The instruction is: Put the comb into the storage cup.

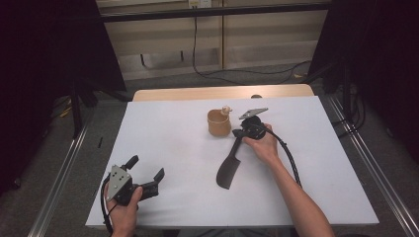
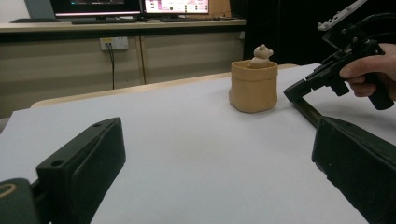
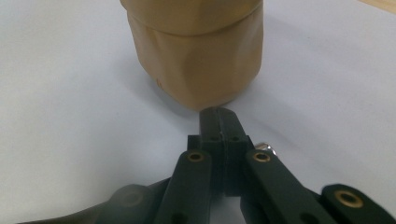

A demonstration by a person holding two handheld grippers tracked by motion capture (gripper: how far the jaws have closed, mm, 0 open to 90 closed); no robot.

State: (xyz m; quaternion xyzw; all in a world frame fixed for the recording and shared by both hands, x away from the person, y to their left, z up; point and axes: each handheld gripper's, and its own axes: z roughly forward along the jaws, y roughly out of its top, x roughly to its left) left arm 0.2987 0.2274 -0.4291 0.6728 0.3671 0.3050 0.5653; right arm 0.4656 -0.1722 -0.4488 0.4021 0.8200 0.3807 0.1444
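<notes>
Right claw [image 3: 218,116] is closed, empty, near the tan cup [image 1: 219,123]; left claw [image 1: 146,174] wide at 7 o'clock; open it before reaching

one tan cup [image 1: 219,123], one bear figurine [image 1: 226,109], two grippers

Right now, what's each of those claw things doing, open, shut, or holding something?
Left gripper: open, holding nothing.
Right gripper: shut, jaws pressed together near the tan pot; nothing visible between them.
</notes>
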